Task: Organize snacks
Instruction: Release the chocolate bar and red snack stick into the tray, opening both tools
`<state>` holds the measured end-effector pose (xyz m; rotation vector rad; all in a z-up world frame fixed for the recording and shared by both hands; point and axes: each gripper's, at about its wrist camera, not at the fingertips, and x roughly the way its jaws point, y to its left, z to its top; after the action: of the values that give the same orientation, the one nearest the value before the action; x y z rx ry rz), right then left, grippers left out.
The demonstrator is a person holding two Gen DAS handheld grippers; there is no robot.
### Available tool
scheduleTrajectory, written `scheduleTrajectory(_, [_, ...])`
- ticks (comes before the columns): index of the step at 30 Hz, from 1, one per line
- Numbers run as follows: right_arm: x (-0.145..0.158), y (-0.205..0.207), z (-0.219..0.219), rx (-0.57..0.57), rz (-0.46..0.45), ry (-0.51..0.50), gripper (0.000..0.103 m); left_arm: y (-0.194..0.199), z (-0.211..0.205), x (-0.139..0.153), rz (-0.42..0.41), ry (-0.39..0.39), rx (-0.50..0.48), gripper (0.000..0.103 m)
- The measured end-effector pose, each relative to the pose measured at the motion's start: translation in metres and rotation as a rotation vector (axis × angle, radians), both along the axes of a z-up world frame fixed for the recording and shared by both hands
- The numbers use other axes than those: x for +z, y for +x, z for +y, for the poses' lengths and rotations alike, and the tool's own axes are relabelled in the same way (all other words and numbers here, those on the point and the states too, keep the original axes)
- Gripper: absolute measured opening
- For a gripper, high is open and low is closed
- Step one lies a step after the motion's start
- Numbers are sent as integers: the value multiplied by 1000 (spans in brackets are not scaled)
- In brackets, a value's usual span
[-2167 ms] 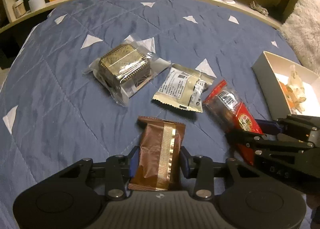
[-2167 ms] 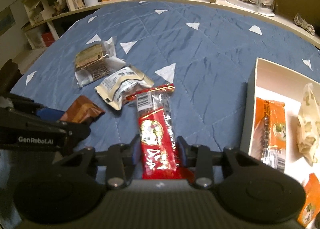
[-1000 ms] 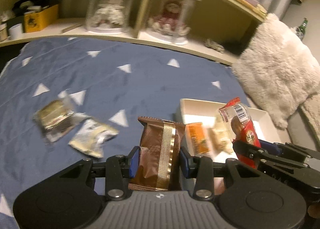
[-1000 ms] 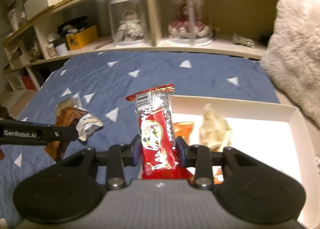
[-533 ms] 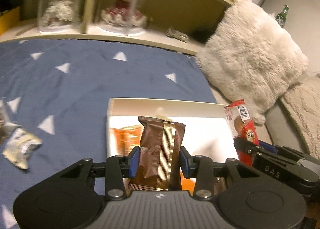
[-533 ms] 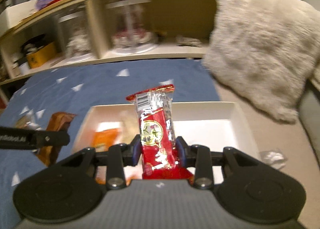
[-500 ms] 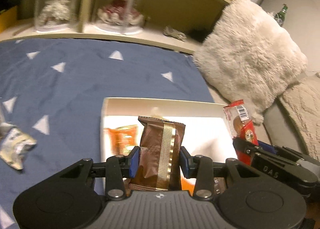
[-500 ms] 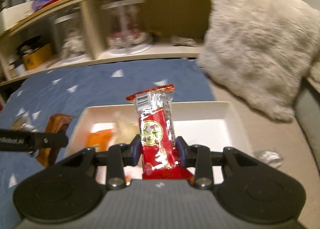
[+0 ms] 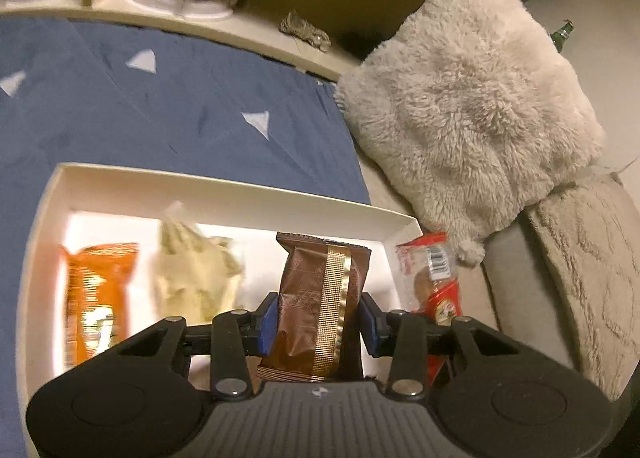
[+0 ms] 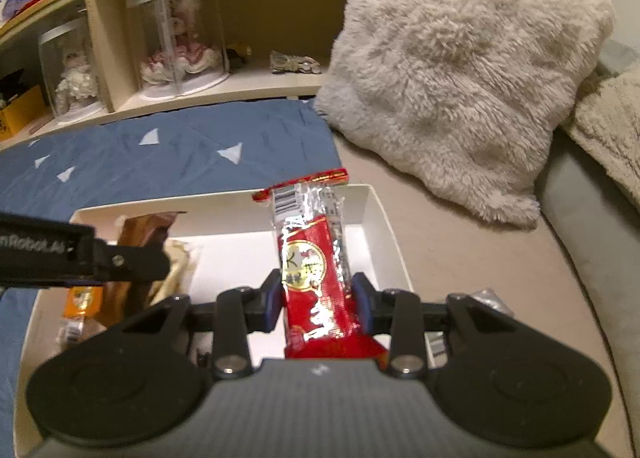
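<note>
Snacks are being held, one in each gripper, over a white box point(image 9: 224, 194). The left gripper point(image 9: 318, 320) is keeping its jaws clamped on a brown pack point(image 9: 320, 298), whose long axis is running straight out ahead of the jaws. The right gripper point(image 10: 318, 298) is clamping a red pack point(image 10: 314, 254) the same way, long axis pointing forward. The box is lying just below and ahead of both sets of jaws, resting on a blue bed cover point(image 9: 140, 118). Inside it, left of the left jaws, an orange pack point(image 9: 94, 290) and a pale bag point(image 9: 192, 274) are already lying. The free floor is showing right under the red pack and beside the brown one, so both hands seem about equally near; releasing would likely be dropping each pack lengthwise into the box. A fluffy cushion point(image 10: 460, 78) is sitting beyond the box.
</note>
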<state>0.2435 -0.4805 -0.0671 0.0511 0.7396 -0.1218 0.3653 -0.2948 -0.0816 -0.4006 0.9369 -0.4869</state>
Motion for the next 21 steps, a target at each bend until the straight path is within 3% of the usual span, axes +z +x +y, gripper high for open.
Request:
scheduleTrajectory(7, [-17, 16, -4, 6, 22, -30, 43, 20, -13, -12, -6, -25, 14, 44])
scheduleTrajectory(9, [-20, 20, -5, 8, 12, -36, 44, 26, -16, -12, -8, -22, 6, 49])
scheduleTrajectory(11, [-23, 25, -8, -17, -3, -48, 47, 30, -16, -14, -2, -15, -1, 66])
scheduleTrajectory(13, [-21, 27, -12, -40, -2, -14, 53, 31, -16, -15, -3, -4, -3, 73])
scheduleTrajectory(16, [-17, 26, -18, -41, 2, 38, 62, 29, -15, -15, 0, 28, -15, 75])
scheduleTrajectory(21, [-16, 23, -15, -58, 47, 21, 64, 24, -10, -10, -6, 57, -27, 77])
